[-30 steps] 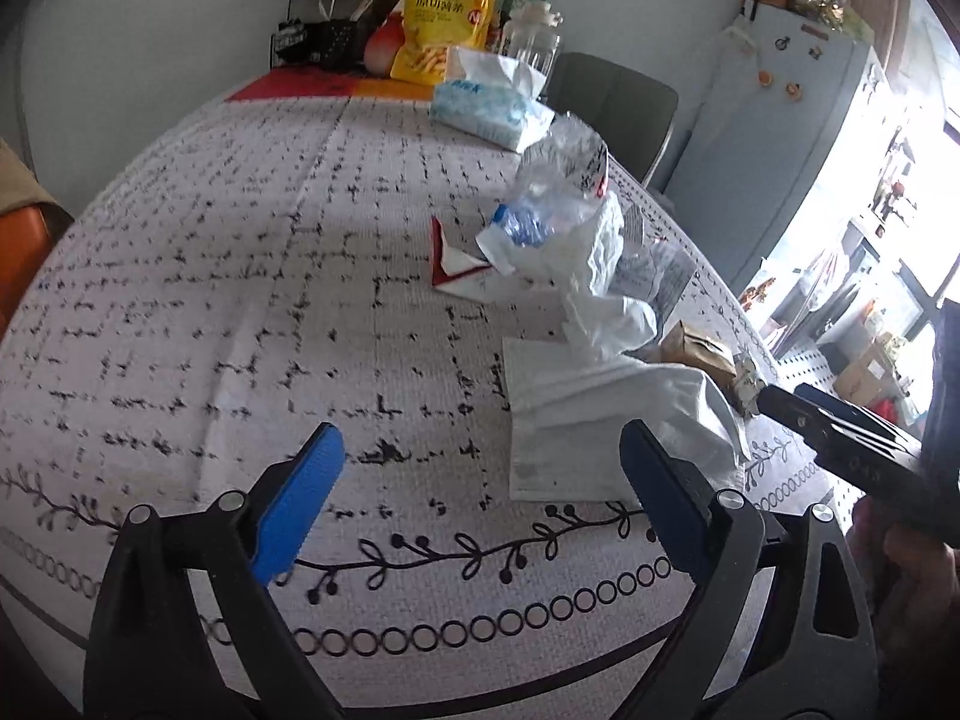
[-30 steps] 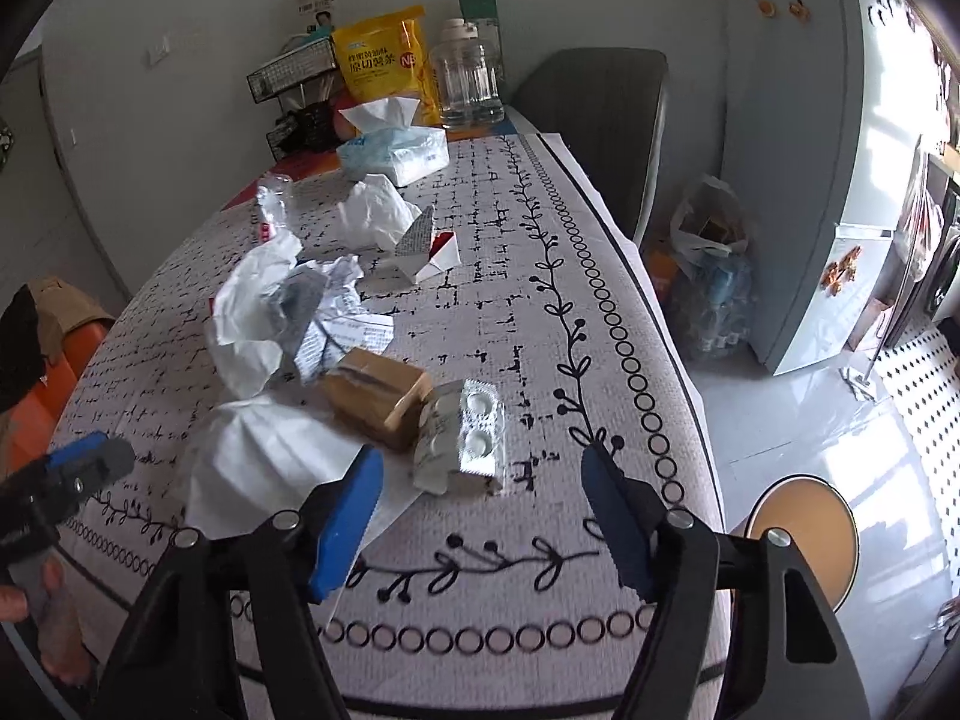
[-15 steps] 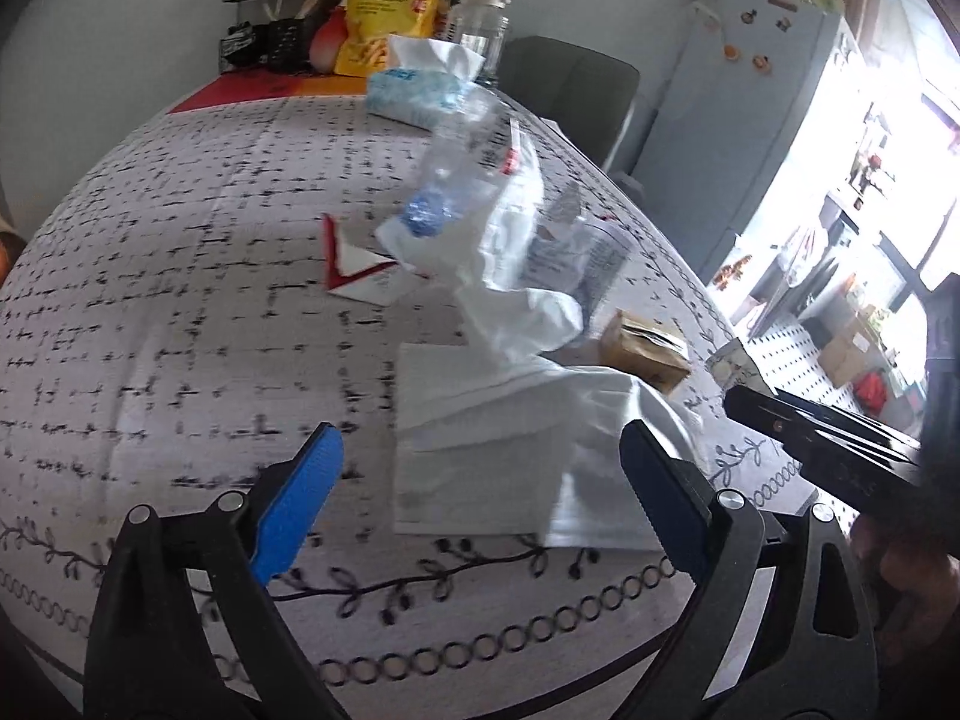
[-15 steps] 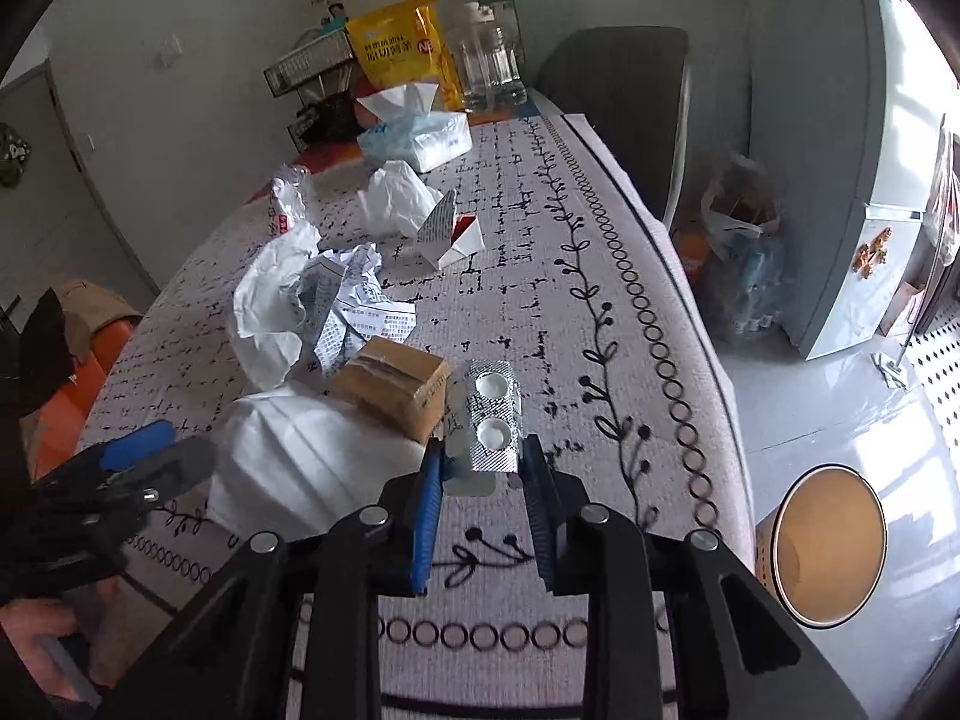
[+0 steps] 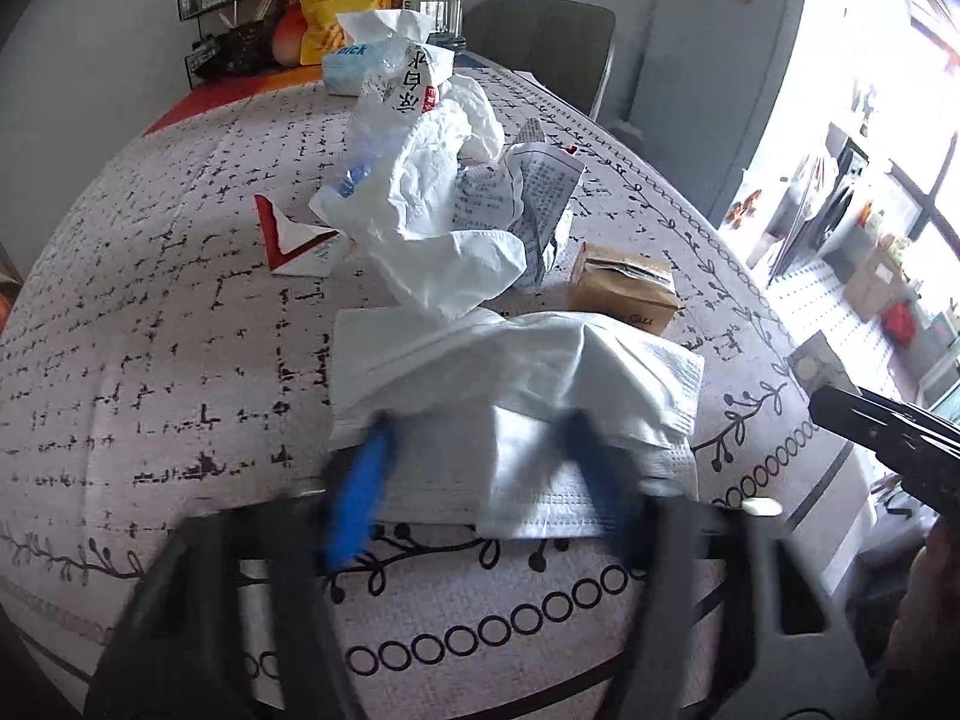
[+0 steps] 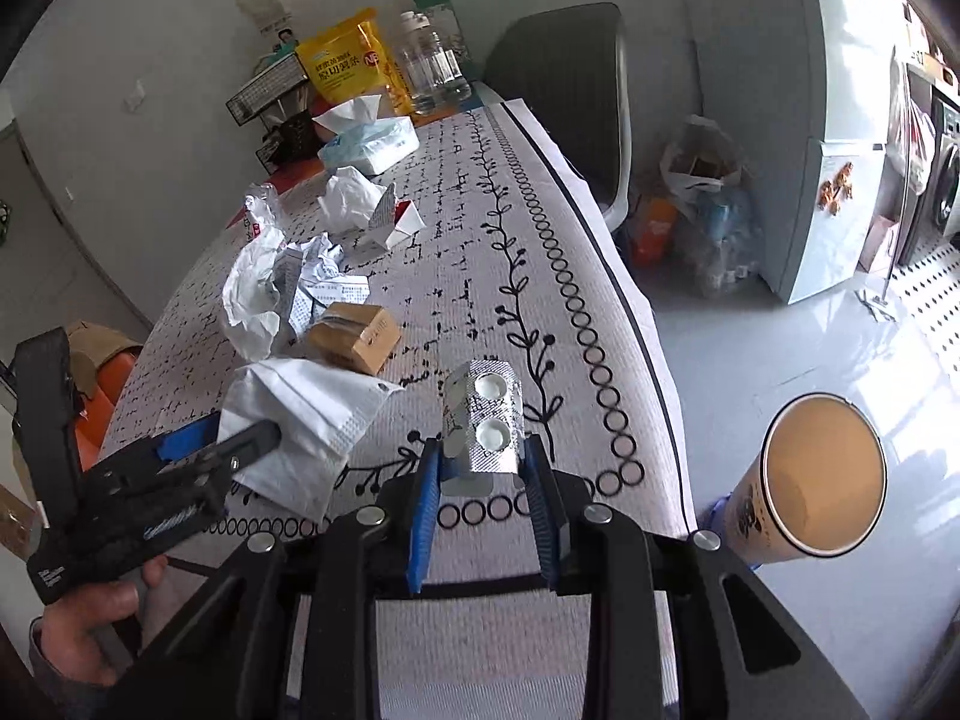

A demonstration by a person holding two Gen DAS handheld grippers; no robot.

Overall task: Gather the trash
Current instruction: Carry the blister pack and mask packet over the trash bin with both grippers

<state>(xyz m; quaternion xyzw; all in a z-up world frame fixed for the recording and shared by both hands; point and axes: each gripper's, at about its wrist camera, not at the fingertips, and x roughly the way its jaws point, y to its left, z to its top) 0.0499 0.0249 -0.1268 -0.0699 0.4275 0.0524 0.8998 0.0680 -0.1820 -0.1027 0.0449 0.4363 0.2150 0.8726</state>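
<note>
Tablecloth (image 6: pixel 480 276): I'm seeing pale grey with black dashes, a black vine and a ring border.
Blister pack (image 6: pixel 483 426): I'm reading it as silver foil with white pockets.
Face mask (image 5: pixel 516 396): it's showing white.
Small box (image 5: pixel 624 288): it's looking brown.
Snack bag (image 6: pixel 348 63): it's glowing yellow with dark lettering.
Bin (image 6: pixel 822 474): tan inside, I'm noting.
Right gripper (image 6: pixel 480 480): black, blue pads.
</note>
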